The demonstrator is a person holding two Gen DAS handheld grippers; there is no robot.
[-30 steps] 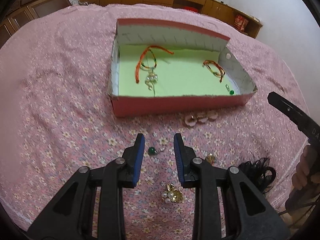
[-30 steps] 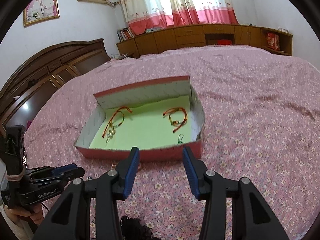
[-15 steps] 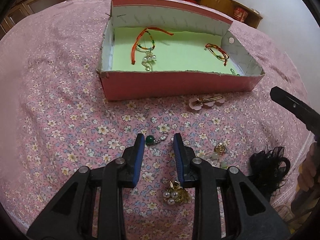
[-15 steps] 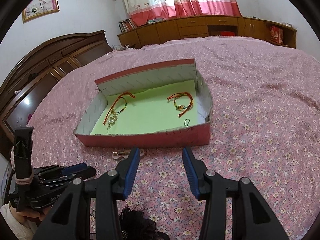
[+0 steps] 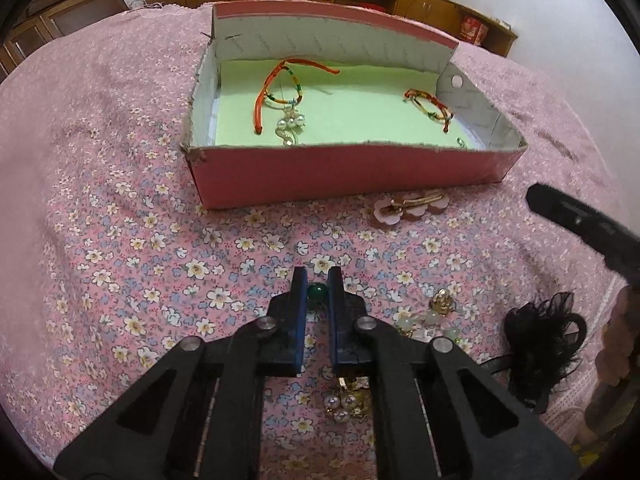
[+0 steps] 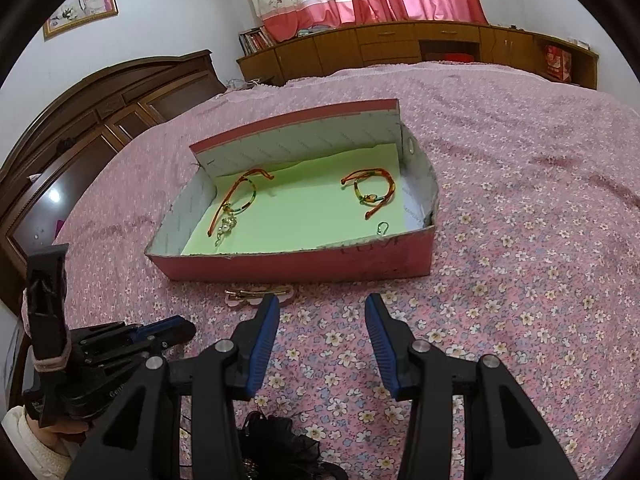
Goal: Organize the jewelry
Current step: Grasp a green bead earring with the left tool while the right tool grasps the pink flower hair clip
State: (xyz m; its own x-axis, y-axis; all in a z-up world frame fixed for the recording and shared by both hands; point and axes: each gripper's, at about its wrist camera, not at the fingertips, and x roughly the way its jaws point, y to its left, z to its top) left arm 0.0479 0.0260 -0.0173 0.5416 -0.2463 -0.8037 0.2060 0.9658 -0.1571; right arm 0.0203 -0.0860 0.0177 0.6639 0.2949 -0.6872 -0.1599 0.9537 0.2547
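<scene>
Pink floral bedspread [image 5: 120, 240] filling both views. Upper centre, an open pink box [image 5: 352, 176] with green lining, holding two red cord bracelets [image 5: 288, 88] [image 5: 430, 104] and a small hook earring at its lower right corner [image 6: 383, 227]. Below the box in the left view, a pink flower clip [image 5: 408, 206] on the cloth. Lower right, a black frilly piece [image 5: 544, 336], pale beads with a gold charm [image 5: 432, 312], and a pearl cluster [image 5: 344, 404]. Lower centre, left gripper [image 5: 317, 280] with jaws nearly together, pinching a green bead [image 5: 318, 291], low at the cloth. In the right view, right gripper [image 6: 320, 316] with jaws wide apart, holding nothing, hovering short of the box. Likely risks: round smooth bead squirting out from between flat pads; cloth pinched along with it; any trailing hook, hidden here, snagging the fabric on lift; bead dropping before clearing the box wall.
</scene>
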